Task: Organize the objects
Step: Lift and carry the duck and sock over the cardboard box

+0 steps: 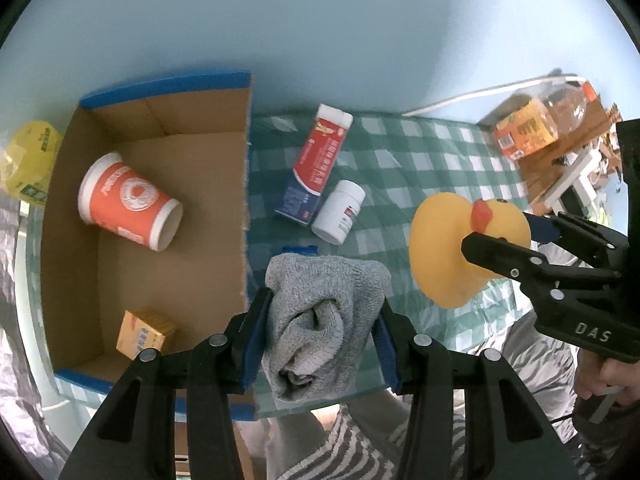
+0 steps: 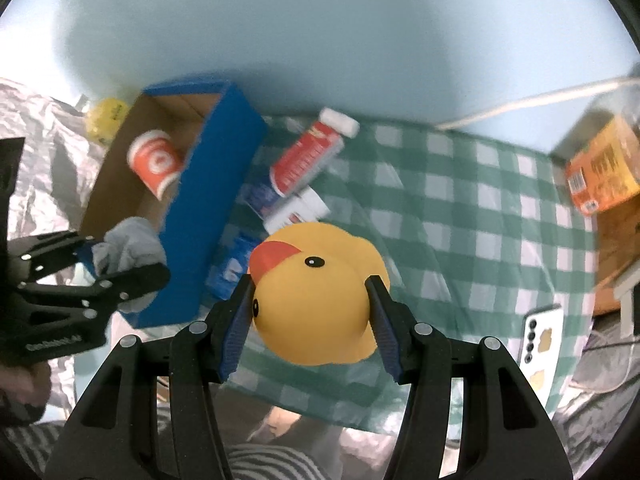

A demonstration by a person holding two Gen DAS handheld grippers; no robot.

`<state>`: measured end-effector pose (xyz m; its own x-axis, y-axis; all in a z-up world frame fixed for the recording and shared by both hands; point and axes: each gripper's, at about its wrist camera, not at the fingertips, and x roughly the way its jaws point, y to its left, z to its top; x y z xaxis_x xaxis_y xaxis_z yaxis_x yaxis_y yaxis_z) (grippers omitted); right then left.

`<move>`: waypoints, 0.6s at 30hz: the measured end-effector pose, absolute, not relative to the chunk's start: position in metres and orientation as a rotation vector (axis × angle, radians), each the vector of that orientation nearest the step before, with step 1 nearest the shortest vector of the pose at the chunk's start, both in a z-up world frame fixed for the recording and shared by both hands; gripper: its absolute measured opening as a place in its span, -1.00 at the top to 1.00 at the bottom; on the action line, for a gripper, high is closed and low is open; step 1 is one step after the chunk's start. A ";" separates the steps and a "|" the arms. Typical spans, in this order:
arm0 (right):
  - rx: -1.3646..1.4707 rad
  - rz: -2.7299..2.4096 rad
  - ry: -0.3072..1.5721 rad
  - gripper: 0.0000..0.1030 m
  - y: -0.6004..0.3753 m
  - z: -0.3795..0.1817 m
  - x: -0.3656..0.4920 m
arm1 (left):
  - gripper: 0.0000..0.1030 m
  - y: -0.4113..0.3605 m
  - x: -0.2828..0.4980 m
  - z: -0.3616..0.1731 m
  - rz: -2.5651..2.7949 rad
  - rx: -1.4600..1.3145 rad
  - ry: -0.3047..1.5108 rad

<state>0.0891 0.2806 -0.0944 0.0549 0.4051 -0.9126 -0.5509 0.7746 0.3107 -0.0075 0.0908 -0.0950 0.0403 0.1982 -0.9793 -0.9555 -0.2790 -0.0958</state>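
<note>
My left gripper (image 1: 324, 312) is shut on a rolled grey sock (image 1: 320, 320), held above the checked cloth beside the box's right wall. My right gripper (image 2: 310, 300) is shut on a yellow rubber duck (image 2: 320, 296), lifted clear of the cloth. In the left wrist view the duck (image 1: 448, 252) and the right gripper (image 1: 504, 236) hang at the right. The sock (image 2: 128, 248) and the left gripper (image 2: 116, 264) show at the left of the right wrist view. The cardboard box (image 1: 216, 264) with blue edges holds an orange paper cup (image 1: 130, 202) on its side and a small yellow carton (image 1: 144, 332).
A red and blue tube box (image 1: 316, 164) and a white pill bottle (image 1: 338, 212) lie on the green checked cloth (image 1: 420, 160). A blue packet (image 2: 232, 268) lies by the box. An orange carton (image 2: 604, 168) stands far right, a phone (image 2: 540, 340) near the front edge, a yellow bag (image 1: 32, 160) left.
</note>
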 end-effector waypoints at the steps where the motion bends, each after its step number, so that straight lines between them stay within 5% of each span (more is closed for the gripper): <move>1: -0.134 0.738 1.322 -0.09 0.285 -0.090 0.089 | 0.06 0.090 -0.010 -0.094 1.456 -1.304 0.857; 18: -0.155 0.899 1.256 -0.09 0.385 -0.048 0.083 | 0.05 0.046 -0.078 -0.081 1.639 -1.410 0.720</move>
